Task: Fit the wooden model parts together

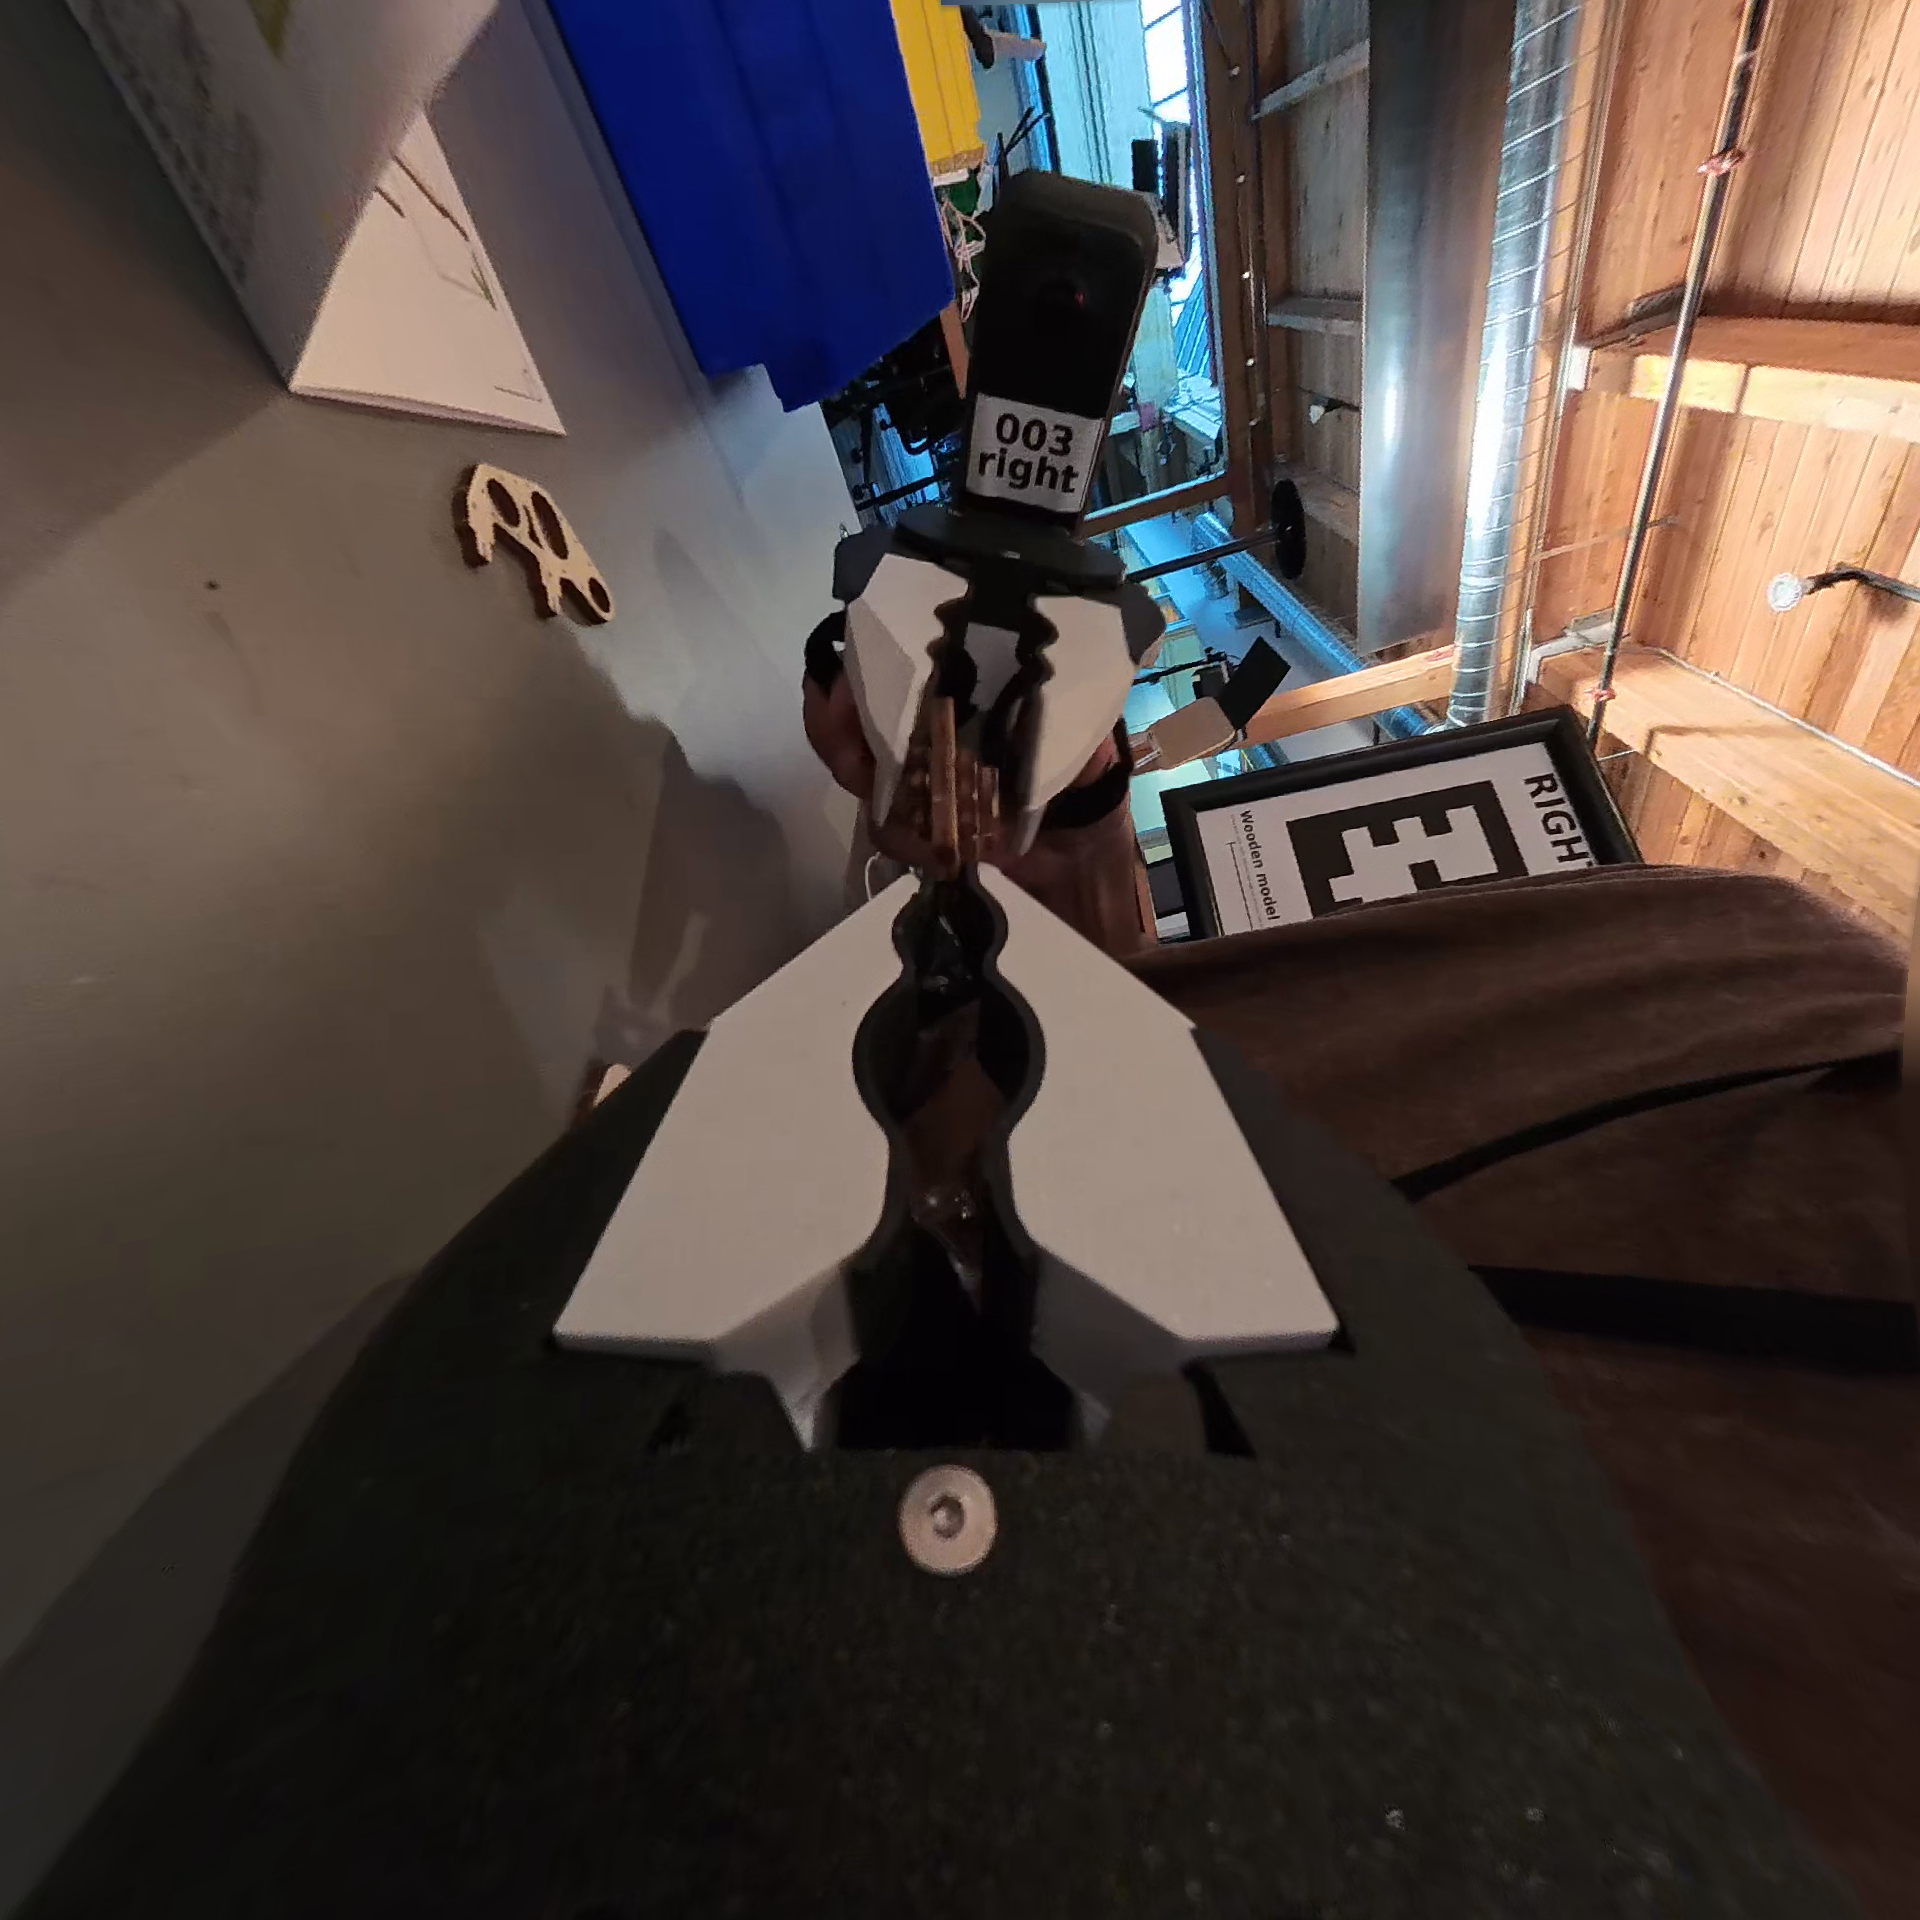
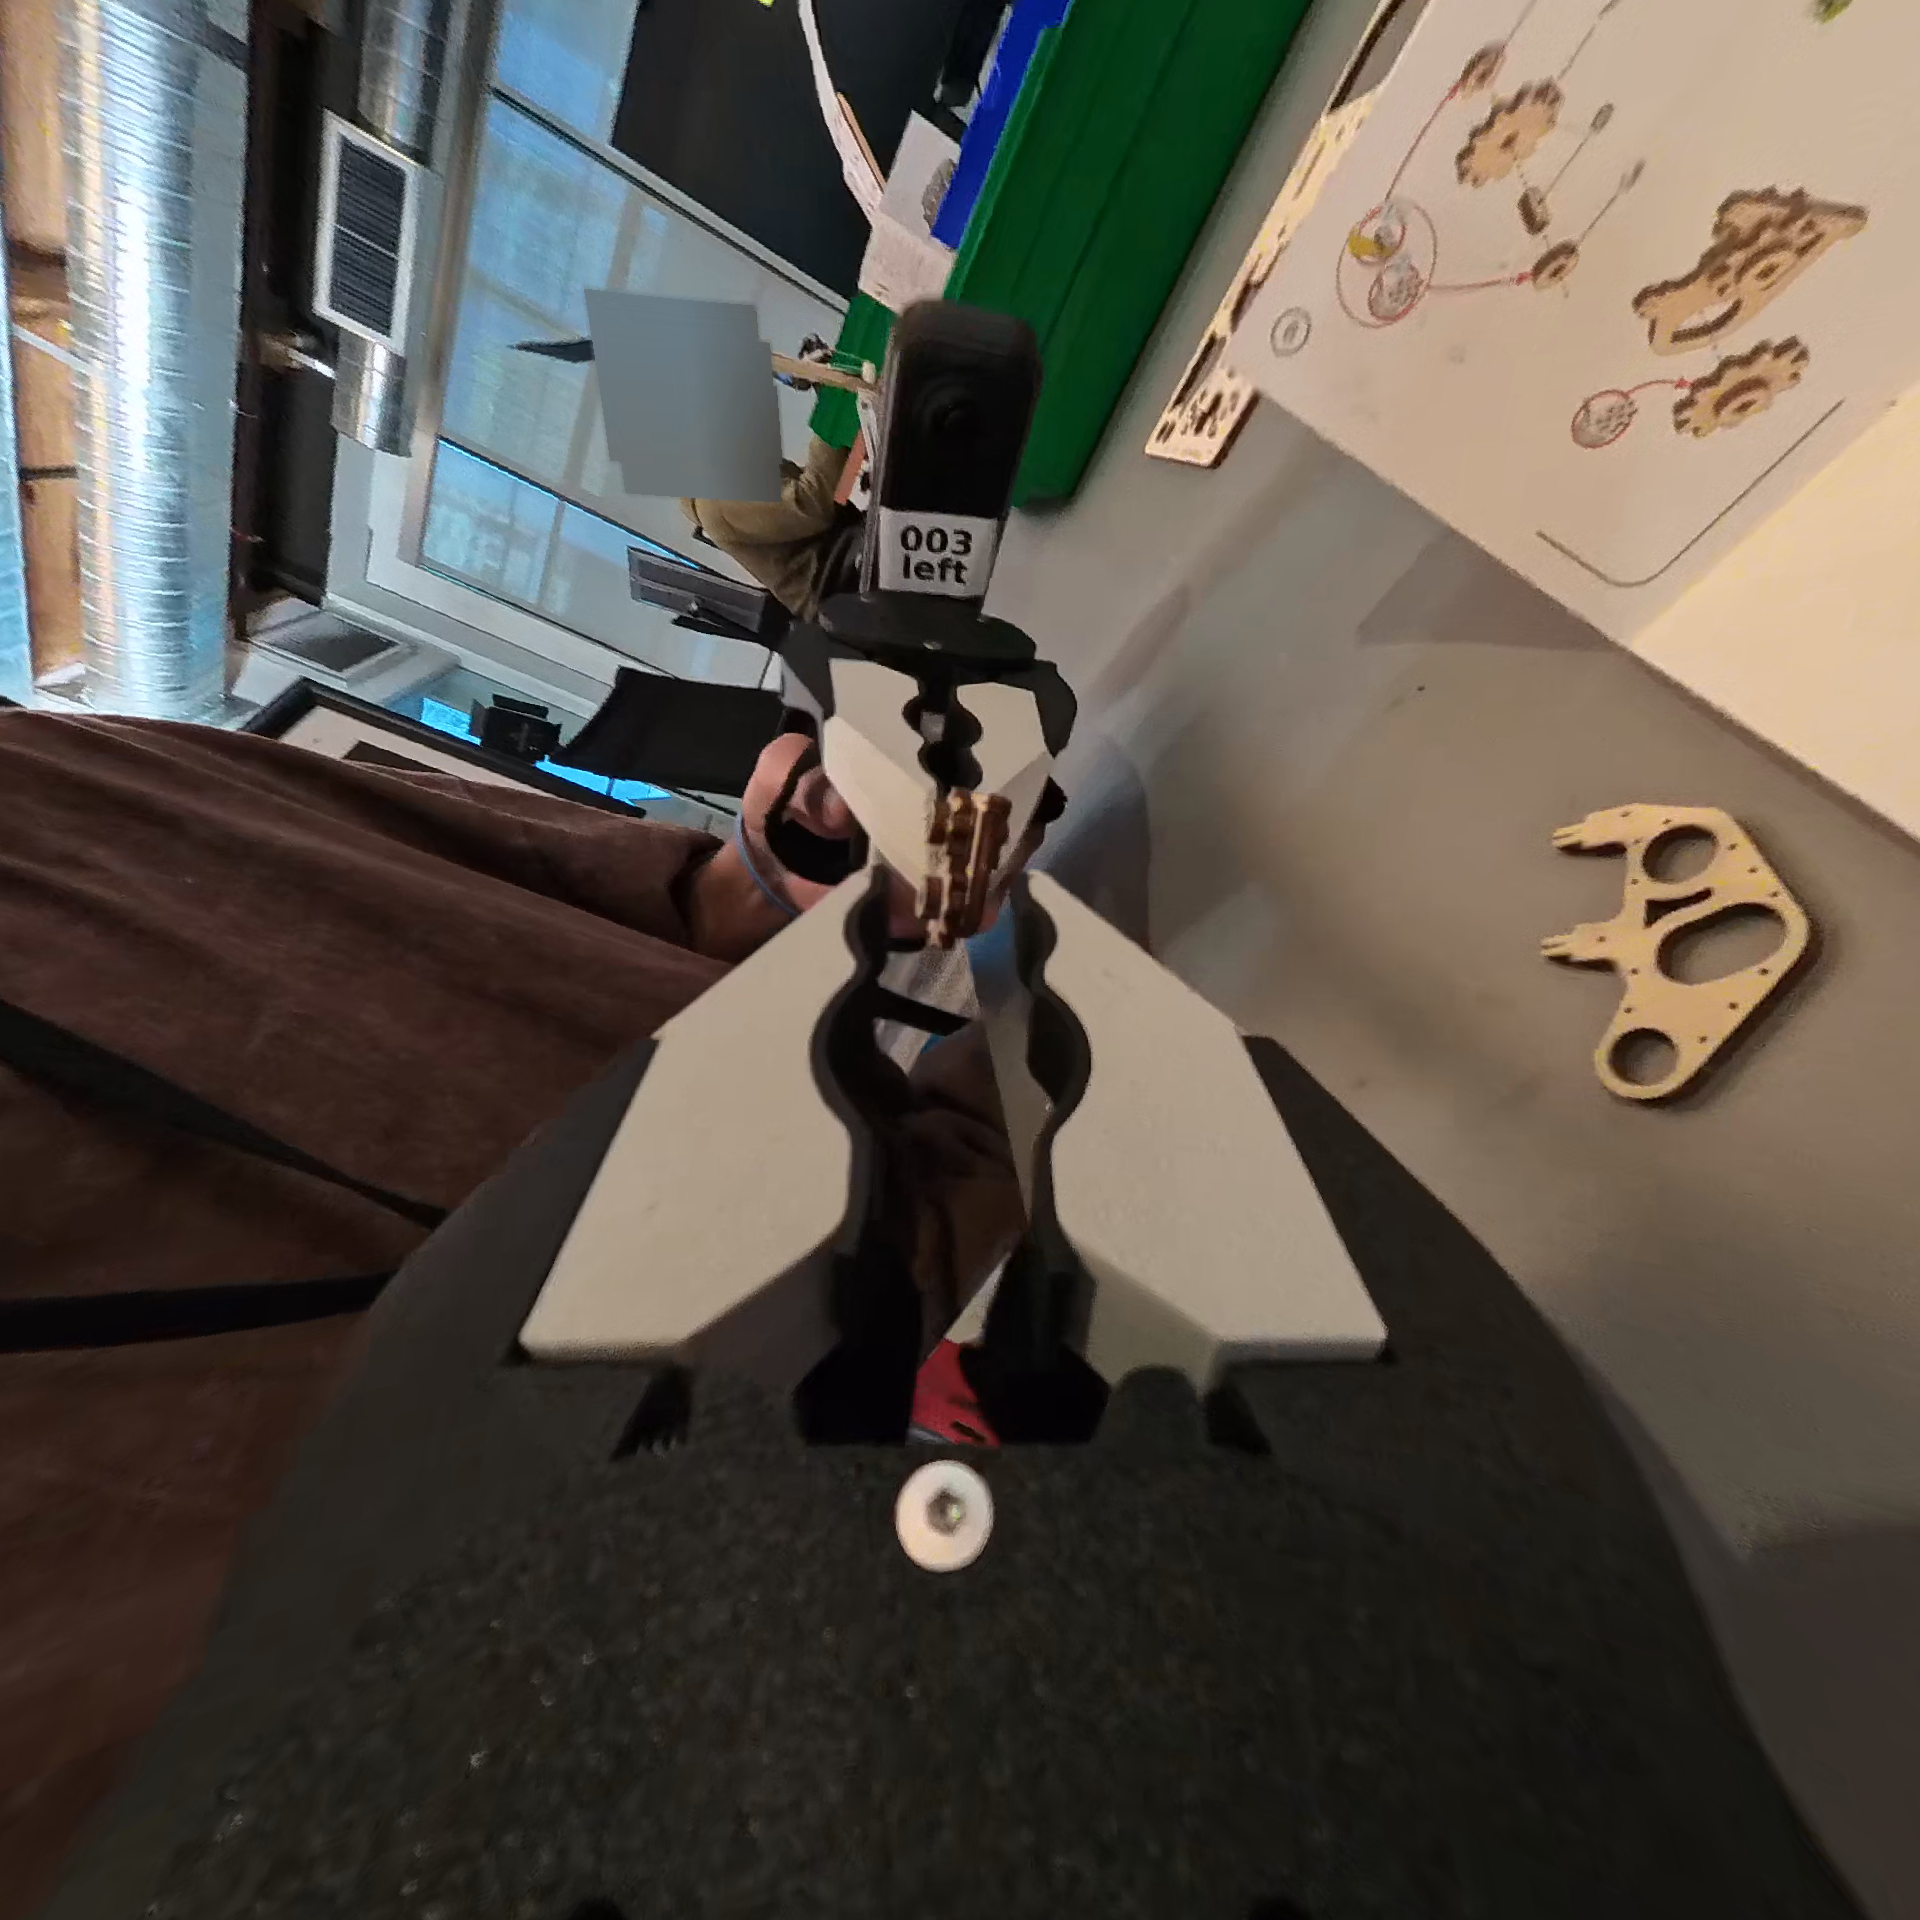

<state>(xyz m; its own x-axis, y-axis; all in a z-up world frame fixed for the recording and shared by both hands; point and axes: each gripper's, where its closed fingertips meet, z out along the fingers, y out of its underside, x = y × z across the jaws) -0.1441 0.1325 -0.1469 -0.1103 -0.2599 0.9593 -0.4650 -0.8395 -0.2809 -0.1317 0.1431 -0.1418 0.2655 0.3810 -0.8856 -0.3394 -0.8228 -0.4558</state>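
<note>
My left gripper [image 1: 943, 883] is shut on a small dark brown wooden assembly [image 1: 940, 790] of stacked, notched plywood pieces, which sticks out past its fingertips. The right wrist view shows the same assembly [image 2: 961, 868] held at the left gripper's tips [image 2: 951, 831]. My right gripper [image 2: 951, 904] faces the left one tip to tip. It is open, and its fingers stand on either side of the assembly with a gap at each pad. The left wrist view shows the right gripper [image 1: 977, 790] with its fingers apart. Both grippers are held in the air above the grey table [image 2: 1403, 831].
A flat pale wooden plate with round holes [image 2: 1683, 956] lies on the table and also shows in the left wrist view [image 1: 535, 545]. An instruction sheet [image 2: 1558, 260] and a plywood parts sheet [image 2: 1205, 405] lie farther off. A framed sign [image 1: 1392, 842] and a brown sleeve [image 1: 1507, 1039] are close by. Only a small space, under 4 cm, lies between the two pairs of fingers.
</note>
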